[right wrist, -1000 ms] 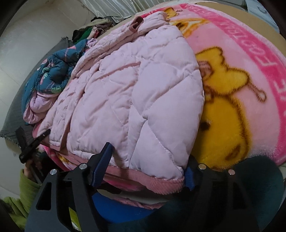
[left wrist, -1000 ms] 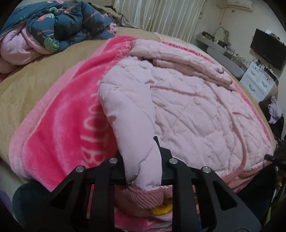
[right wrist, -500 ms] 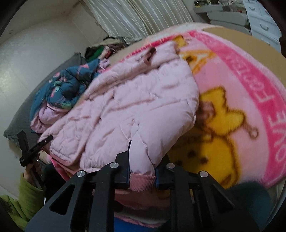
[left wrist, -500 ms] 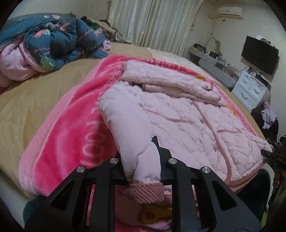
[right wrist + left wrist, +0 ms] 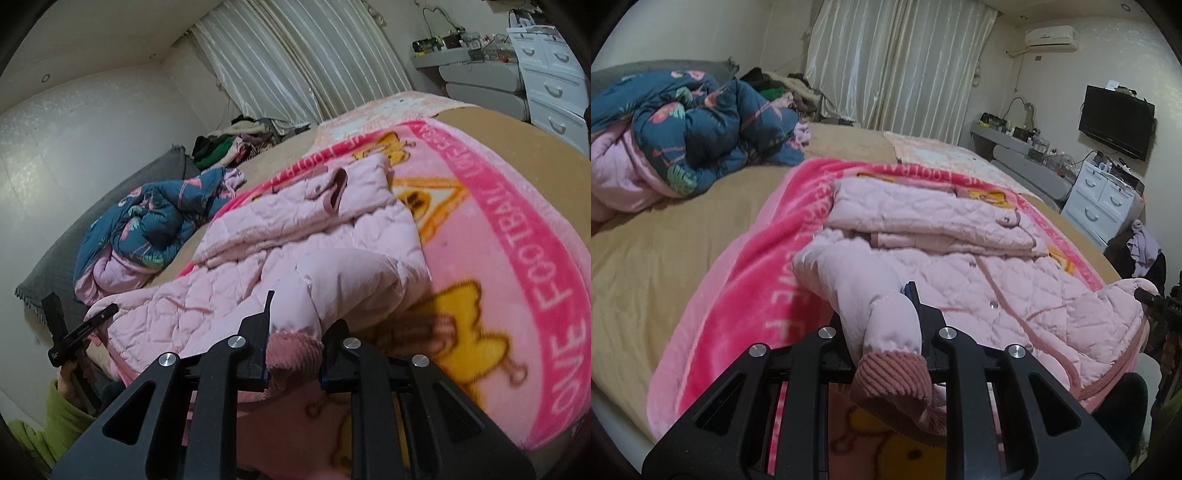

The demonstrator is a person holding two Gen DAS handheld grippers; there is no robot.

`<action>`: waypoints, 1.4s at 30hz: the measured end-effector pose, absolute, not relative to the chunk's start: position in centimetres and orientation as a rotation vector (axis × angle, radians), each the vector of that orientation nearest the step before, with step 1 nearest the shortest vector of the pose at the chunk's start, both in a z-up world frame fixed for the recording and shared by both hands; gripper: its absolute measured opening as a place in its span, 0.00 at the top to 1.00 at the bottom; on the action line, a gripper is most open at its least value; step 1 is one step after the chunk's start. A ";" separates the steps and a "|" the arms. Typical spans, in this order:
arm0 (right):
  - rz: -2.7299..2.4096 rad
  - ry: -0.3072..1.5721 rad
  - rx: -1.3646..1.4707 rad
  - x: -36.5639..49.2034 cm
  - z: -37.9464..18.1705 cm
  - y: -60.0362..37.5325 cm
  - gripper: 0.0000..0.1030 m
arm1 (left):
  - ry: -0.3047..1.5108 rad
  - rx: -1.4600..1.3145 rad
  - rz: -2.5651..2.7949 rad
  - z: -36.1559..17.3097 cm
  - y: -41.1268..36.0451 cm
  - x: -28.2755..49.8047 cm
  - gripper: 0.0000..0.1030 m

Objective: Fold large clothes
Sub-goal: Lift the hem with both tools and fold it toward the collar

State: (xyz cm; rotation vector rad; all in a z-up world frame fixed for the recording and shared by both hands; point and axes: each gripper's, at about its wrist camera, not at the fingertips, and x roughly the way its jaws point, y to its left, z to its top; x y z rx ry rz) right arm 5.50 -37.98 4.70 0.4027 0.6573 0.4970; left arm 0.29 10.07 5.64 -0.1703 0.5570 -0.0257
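Pale pink quilted padded jacket (image 5: 979, 266) spread front-up on a bright pink plush blanket with yellow cartoon print and white lettering (image 5: 746, 295), itself laid over the tan-covered bed (image 5: 665, 236). Hood or upper part folded flat across the far end of the jacket; snap buttons visible down the front.

Left hand-held gripper (image 5: 886, 332): nearly closed, clamped on the end of the left-view sleeve (image 5: 871, 299) just above its ribbed dusty-pink cuff (image 5: 892, 376). Cuff hanging below the jaws, sleeve lifted clear of the blanket and arching back to the jacket's shoulder.

Right hand-held gripper (image 5: 295, 350): closed tight on the other sleeve (image 5: 343, 280) at its ribbed pink cuff (image 5: 293, 350). Jaws just been closing, cuff fabric pinched between them. Sleeve raised off the blanket, bunched above the jaws. Slight motion blur on the blanket print beside this gripper.

Each gripper seen small at the edge of the opposite view, at the jacket's far lower corner; green sleeve (image 5: 55, 417) of the person below the left one in the right wrist view.

Background: crumpled dark blue floral quilt with pink lining (image 5: 687, 133) near the head of the bed, well apart from the jacket; cream pleated curtains (image 5: 894, 66); white chest of drawers (image 5: 1104, 199); wall-mounted black television (image 5: 1117, 120).
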 end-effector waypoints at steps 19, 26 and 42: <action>0.424 0.608 0.366 9.2 6.6 -37.6 0.84 | 0.459 -0.120 -0.029 8.8 9.6 5.0 0.88; 0.385 0.611 0.369 11.5 7.1 -37.4 0.84 | 0.446 -0.098 -0.022 9.4 9.6 7.6 0.88; 0.333 0.666 0.403 20.1 7.9 -36.3 0.84 | 0.451 -0.097 -0.018 9.4 10.1 15.0 0.88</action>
